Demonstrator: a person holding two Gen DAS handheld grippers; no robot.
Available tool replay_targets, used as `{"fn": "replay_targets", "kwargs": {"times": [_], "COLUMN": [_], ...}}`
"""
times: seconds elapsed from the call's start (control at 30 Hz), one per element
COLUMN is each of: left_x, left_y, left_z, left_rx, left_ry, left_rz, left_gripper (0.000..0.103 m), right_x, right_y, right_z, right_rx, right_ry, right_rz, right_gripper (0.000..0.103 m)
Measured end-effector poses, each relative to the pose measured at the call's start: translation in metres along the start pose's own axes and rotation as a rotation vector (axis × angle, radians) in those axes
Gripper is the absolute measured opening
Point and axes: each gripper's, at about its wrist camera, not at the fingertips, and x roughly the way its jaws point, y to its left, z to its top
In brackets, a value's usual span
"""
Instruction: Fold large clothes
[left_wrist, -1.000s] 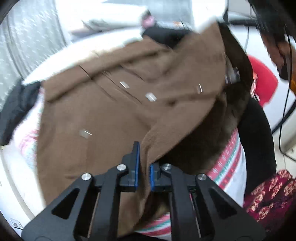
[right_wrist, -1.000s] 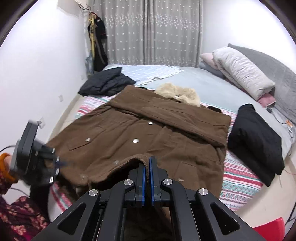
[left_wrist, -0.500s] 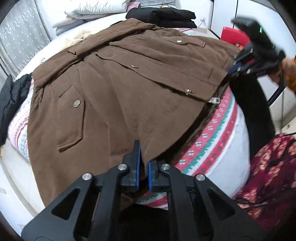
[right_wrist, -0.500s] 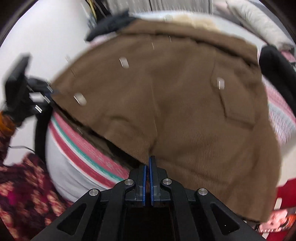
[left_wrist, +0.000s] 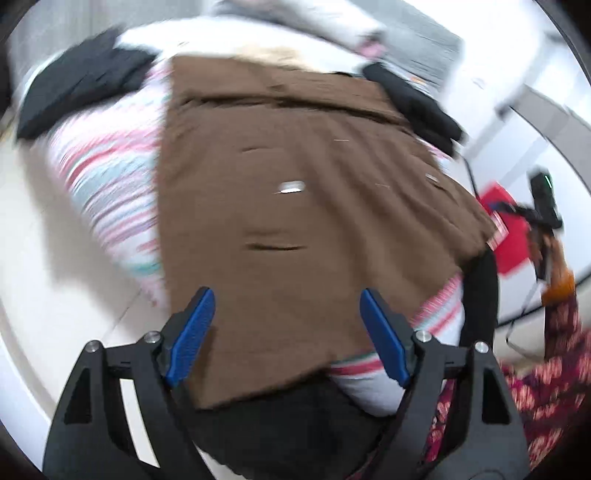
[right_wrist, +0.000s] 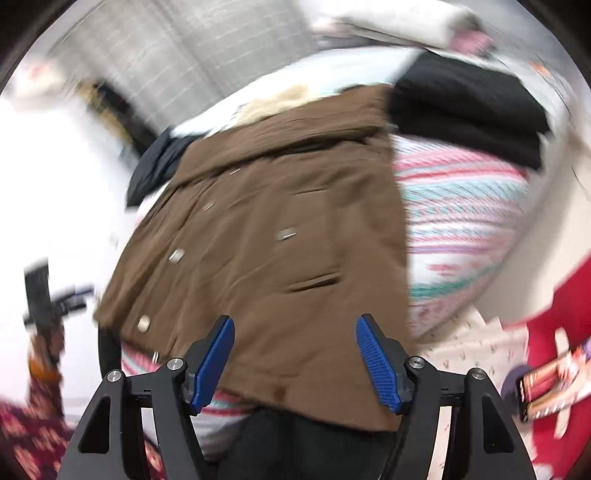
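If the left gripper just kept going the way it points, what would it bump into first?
Most likely the brown coat spread on the bed: it fills the space ahead of the open left gripper. The blur leaves depth unclear.

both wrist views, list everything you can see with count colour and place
brown corduroy coat: one, brown, spread flat on the bed
striped bed cover: one, pink, teal and white, under the coat
folded black garments: two piles, black, one on either side of the coat
pale pillow: one, whitish, far end of the bed
red object: one, red, on the floor beside the bed
left gripper: black with blue pads, open over the coat hem
right gripper: same, open over the hem
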Motion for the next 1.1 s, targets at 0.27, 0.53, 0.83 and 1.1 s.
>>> {"fn": "replay_targets", "kwargs": {"times": [0.27, 0.53, 0.83, 1.1], "left_x": [0.04, 0.046, 0.059, 0.059], "left_y": [0.062, 0.052, 0.074, 0.07], "left_z": [-0.019, -0.017, -0.006, -0.005], "left_rx": [-0.276, -0.219, -0.272, -0.298], "left_ry": [0.104, 0.128, 0.152, 0.154], "left_rz": [-0.075, -0.025, -0.163, -0.278], "left_gripper": [0.081, 0.081, 0.081, 0.046], "right_x": [0.032, 0.031, 0.008, 0.054], "right_y": [-0.048, -0.001, -0.057, -0.062], "right_z": [-0.01, -0.023, -0.011, -0.021], "right_rx": [0.185, -0.094, 0.209, 0.429], "right_ry": [0.077, 0.186, 0.111, 0.171], "right_rz": [-0.004, -0.179, 0.092, 0.271], "right_gripper": [0.011, 0.018, 0.075, 0.067]}}
